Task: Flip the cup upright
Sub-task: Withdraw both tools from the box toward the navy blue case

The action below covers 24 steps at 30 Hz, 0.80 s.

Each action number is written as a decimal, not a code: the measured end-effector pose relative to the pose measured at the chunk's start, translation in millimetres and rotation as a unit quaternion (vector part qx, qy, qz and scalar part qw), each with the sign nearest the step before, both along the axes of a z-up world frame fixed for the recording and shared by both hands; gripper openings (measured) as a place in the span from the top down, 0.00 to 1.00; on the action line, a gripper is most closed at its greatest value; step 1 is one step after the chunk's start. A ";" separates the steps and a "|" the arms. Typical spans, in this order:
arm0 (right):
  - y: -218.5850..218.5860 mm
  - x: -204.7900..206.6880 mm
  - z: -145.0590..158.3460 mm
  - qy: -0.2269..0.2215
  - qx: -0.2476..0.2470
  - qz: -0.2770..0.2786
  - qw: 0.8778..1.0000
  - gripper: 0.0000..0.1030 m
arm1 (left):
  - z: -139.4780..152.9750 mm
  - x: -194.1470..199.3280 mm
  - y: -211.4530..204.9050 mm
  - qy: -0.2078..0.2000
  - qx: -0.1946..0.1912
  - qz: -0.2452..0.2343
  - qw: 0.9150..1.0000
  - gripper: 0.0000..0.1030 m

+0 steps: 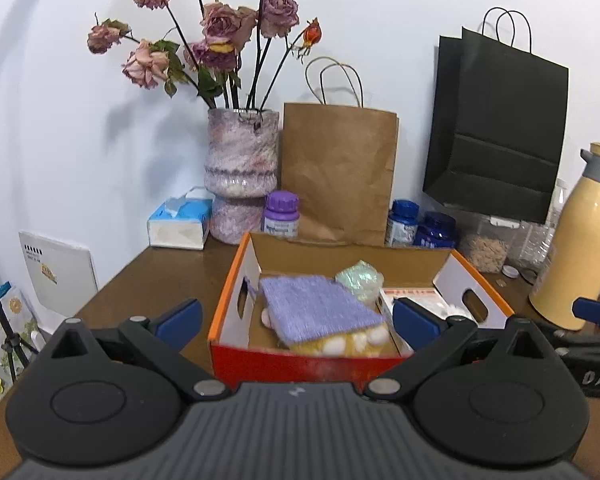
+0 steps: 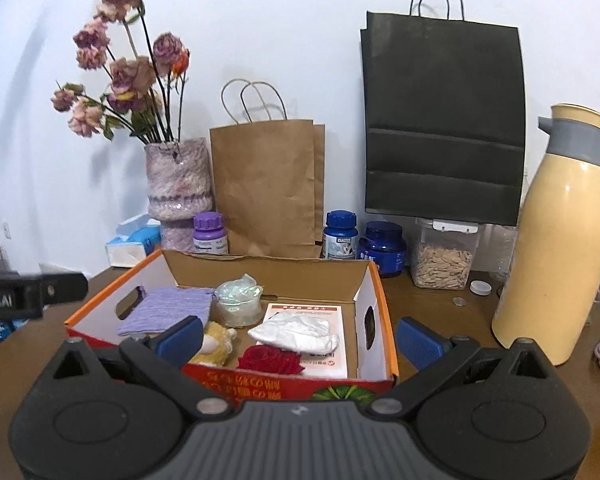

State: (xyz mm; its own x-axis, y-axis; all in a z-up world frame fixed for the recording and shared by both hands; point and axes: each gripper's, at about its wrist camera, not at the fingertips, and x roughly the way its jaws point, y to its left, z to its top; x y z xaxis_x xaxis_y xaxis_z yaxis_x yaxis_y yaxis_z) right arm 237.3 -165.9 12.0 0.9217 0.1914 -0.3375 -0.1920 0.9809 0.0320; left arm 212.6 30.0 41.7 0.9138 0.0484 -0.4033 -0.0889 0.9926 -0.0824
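We hold both hand-held grippers, left [image 1: 296, 320] and right [image 2: 299, 338], wide open and empty before the box [image 2: 374, 304], the cup [image 2: 239, 305] lying inside, beyond our fingertips.

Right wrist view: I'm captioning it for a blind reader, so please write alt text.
The open right gripper hovers before an orange-edged cardboard box holding an iridescent cup, a purple cloth and a red rose. Behind stand paper bags, bottles and a cream thermos.
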 end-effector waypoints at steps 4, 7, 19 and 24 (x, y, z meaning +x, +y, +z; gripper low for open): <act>-7.9 -20.3 -1.2 -0.005 0.014 0.031 0.999 0.00 | -6.1 -12.0 -5.2 0.007 0.008 0.002 1.000 0.00; -8.5 -35.0 -4.2 -0.014 0.004 0.038 0.999 0.00 | -9.2 -20.7 -8.4 0.011 0.010 0.003 1.000 0.00; -26.3 -58.0 -18.6 0.001 -0.012 0.065 0.998 0.00 | -26.7 -47.5 -11.1 0.046 -0.004 0.009 0.999 0.00; -32.6 -62.2 -26.5 0.011 -0.023 0.079 0.997 0.00 | -32.7 -55.5 -10.3 0.059 -0.002 0.016 0.998 0.00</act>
State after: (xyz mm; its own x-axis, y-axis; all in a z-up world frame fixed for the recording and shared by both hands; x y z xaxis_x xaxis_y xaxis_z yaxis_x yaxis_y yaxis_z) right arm 175.1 -198.5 -14.5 0.8737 0.3167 -0.3693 -0.3431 0.9393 -0.0064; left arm 157.0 19.7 9.0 0.8575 0.0739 -0.5091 -0.1293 0.9888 -0.0742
